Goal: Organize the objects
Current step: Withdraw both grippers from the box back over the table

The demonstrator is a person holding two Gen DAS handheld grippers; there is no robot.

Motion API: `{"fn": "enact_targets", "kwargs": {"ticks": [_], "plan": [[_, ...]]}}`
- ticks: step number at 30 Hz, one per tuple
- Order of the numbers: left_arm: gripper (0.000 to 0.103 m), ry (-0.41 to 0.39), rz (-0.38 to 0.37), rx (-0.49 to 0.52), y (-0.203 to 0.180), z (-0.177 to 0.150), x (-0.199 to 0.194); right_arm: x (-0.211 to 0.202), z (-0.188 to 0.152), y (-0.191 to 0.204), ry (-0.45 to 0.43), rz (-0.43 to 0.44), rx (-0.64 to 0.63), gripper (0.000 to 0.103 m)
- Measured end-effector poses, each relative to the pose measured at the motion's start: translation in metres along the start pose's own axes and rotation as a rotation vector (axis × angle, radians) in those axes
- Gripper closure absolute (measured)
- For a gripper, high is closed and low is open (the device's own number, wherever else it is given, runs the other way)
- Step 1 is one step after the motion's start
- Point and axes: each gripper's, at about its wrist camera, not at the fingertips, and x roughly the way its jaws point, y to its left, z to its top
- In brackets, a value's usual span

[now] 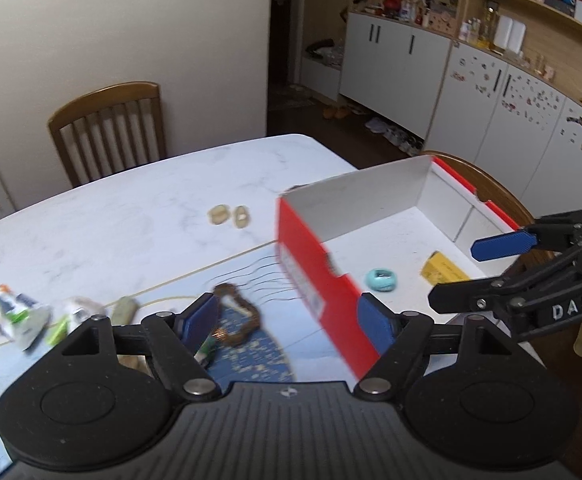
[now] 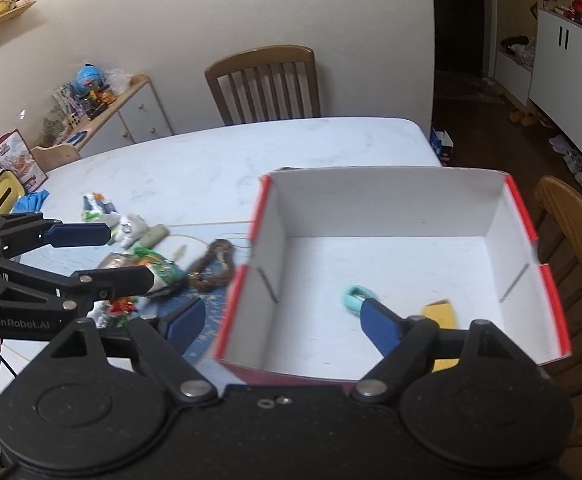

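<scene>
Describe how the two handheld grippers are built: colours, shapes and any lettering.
Both are matte black plastic with blue pads on their two fingers, silver pivot pins, and two round discs flanking a ribbed centre. The left gripper carries white "GenRobot.AI" lettering on its side, seen from the right wrist; the right gripper shows "DAS". A thin black cable hangs by the left one.

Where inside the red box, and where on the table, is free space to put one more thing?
In the red box, the floor along the back wall is bare; the teal ring and yellow packet lie near the front. The table toward the chair is bare; left of the box is crowded with wrappers.
</scene>
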Motion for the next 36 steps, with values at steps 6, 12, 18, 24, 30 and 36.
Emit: {"fn": "enact_targets", "kwargs": {"ticks": [6,12,18,24,30,36], "plan": [[0.022,-0.032,0.020,-0.043,0.038,-0.013,-0.019,0.000,-0.004,0.039,-0.040,0.016,-0.040,0.015],[0.017,-0.056,0.038,-0.065,0.074,-0.028,-0.034,0.006,-0.003,0.073,-0.039,0.042,-0.072,0.015],[0.005,-0.063,0.070,-0.094,0.116,-0.043,-0.041,0.018,0.000,0.107,-0.024,0.061,-0.110,0.015],[0.000,-0.084,0.091,-0.143,0.160,-0.054,-0.046,0.031,0.003,0.140,-0.011,0.073,-0.154,0.015],[0.000,-0.081,0.113,-0.242,0.207,-0.056,-0.040,0.050,0.005,0.170,0.017,0.131,-0.190,0.015],[0.000,-0.058,0.167,-0.270,0.245,-0.057,-0.025,0.072,0.008,0.197,0.027,0.141,-0.254,0.015]]}}
